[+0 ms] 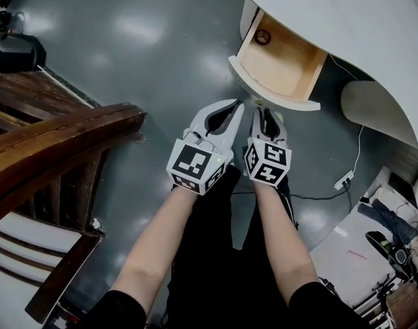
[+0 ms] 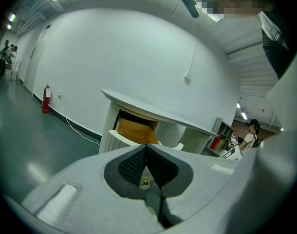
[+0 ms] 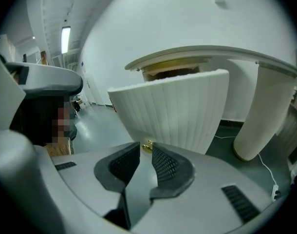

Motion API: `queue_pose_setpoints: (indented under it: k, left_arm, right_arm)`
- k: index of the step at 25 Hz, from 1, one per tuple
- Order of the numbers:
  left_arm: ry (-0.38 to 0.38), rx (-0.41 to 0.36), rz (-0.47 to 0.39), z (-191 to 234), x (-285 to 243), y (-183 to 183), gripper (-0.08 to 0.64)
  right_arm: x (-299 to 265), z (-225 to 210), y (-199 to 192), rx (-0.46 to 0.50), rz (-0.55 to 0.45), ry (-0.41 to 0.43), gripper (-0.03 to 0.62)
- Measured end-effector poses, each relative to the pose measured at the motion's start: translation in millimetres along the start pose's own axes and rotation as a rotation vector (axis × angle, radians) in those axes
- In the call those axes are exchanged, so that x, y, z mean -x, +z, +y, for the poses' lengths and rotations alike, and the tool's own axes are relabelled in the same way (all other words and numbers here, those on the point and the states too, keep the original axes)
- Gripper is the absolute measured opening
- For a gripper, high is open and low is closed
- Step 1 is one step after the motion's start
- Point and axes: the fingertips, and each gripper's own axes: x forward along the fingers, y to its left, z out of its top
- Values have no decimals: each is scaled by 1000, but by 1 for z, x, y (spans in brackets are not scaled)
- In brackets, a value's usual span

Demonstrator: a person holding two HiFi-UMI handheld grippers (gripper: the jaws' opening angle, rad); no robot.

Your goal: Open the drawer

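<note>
From the head view I see the drawer standing well out of the white curved desk, at the far right of the scene. Its pale wood floor is bare except for a dark ring in the far left corner.

Both tools sit side by side just in front of the ribbed white drawer front. My left gripper has its jaws together at the tips with nothing between the pads, and it hangs just left of the front. My right gripper has its jaws a narrow gap apart. In its own view the small brass knob sits right at the mouth of that gap, and I cannot tell whether the pads touch it.

A dark wooden chair fills the near left, well apart from the drawer. The desk's rounded white pedestal stands right of the drawer, with a cable and power strip on the grey floor near it. A red fire extinguisher stands against the far wall.
</note>
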Motion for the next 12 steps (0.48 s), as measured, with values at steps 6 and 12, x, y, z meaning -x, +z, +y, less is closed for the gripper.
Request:
queue_pose_setpoints:
  k: [6,12]
  left_arm:
    - [-17,-25,32,-26,5,32,9]
    - [-24,-34,11,-53,13,91,9]
  right_arm:
    - [46,7,43,29,-24,53,32]
    - [93,24,112,83,-89,142,20]
